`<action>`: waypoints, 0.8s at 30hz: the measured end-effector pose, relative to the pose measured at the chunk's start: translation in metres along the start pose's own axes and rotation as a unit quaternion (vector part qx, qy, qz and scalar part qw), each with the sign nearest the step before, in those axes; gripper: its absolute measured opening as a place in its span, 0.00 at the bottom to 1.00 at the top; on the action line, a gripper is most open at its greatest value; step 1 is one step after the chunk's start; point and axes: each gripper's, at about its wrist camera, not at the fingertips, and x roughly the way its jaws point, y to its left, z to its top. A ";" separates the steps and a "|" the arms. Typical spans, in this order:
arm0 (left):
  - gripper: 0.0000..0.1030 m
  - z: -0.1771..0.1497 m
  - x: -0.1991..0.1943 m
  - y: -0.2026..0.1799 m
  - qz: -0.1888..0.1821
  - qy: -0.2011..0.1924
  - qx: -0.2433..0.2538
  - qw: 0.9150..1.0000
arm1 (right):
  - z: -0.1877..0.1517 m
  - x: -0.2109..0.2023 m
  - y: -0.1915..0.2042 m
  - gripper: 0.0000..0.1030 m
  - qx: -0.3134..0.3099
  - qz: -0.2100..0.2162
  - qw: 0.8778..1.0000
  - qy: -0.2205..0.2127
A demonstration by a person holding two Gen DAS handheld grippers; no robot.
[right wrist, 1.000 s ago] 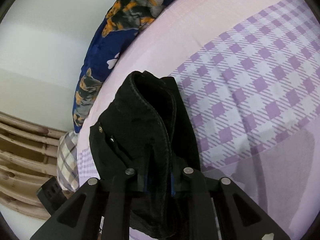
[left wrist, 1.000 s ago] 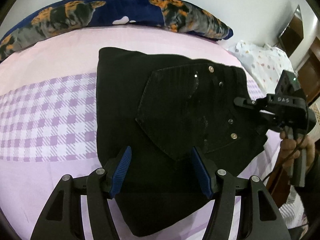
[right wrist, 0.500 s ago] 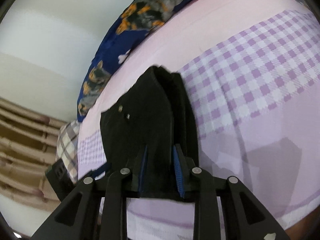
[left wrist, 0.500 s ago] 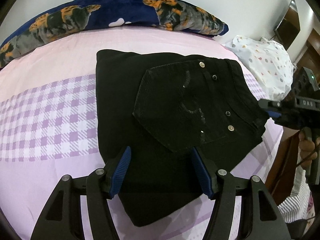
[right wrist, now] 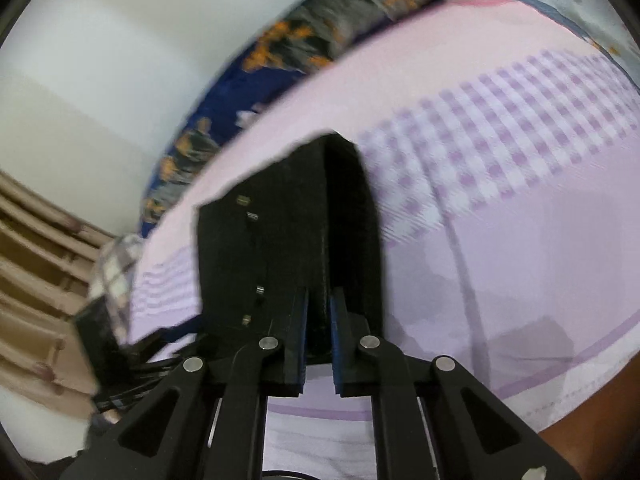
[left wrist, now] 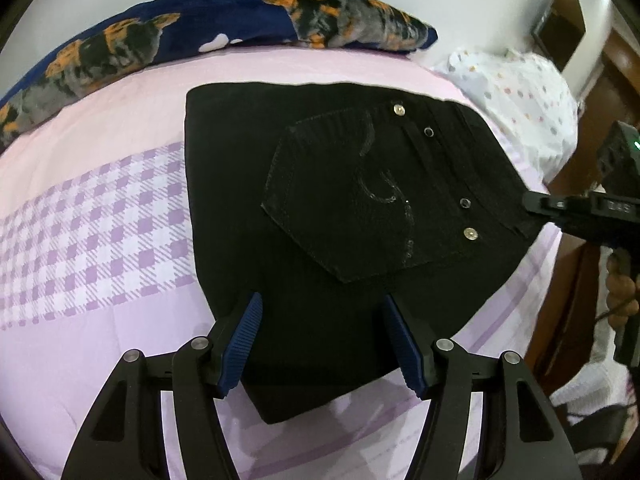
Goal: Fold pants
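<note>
Black folded pants (left wrist: 340, 208) lie flat on the bed, back pocket and rivets facing up. My left gripper (left wrist: 320, 308) hangs open over their near edge, blue pads spread wide and gripping nothing. At the pants' right edge the right gripper (left wrist: 534, 204) shows as a black nose touching the cloth, with a person's hand (left wrist: 620, 292) behind it. In the right wrist view the right gripper (right wrist: 318, 300) is closing, its pads nearly together with a thin edge of the pants (right wrist: 280, 240) pinched between them.
The bed carries a pink sheet with a purple check band (left wrist: 80, 220). A navy pillow with orange and grey print (left wrist: 224, 28) lies along the far side. A white dotted bundle (left wrist: 520, 92) sits at the far right, beside dark wooden furniture (left wrist: 576, 280).
The right gripper drew back from over the waistband to the pants' right edge, opened a little, then narrowed on the cloth. The raised fold now lies flat. My left gripper stayed open in place.
</note>
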 end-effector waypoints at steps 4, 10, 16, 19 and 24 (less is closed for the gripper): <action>0.62 -0.001 0.004 -0.005 0.017 0.002 0.009 1.000 | -0.001 0.010 -0.015 0.08 0.029 0.015 0.999 0.002; 0.62 -0.001 0.007 -0.006 0.024 0.003 0.009 1.000 | 0.000 0.008 -0.012 0.11 0.028 0.011 1.000 0.004; 0.62 -0.002 0.007 -0.007 0.029 0.001 0.010 1.000 | -0.001 -0.001 -0.006 0.23 0.029 -0.005 1.000 -0.008; 0.62 -0.003 0.005 -0.005 0.026 -0.004 0.009 1.000 | 0.000 -0.007 -0.003 0.25 0.025 -0.014 0.999 -0.013; 0.62 -0.003 -0.009 -0.001 0.018 -0.029 0.004 0.999 | 0.011 -0.020 0.001 0.27 0.013 -0.041 0.998 -0.046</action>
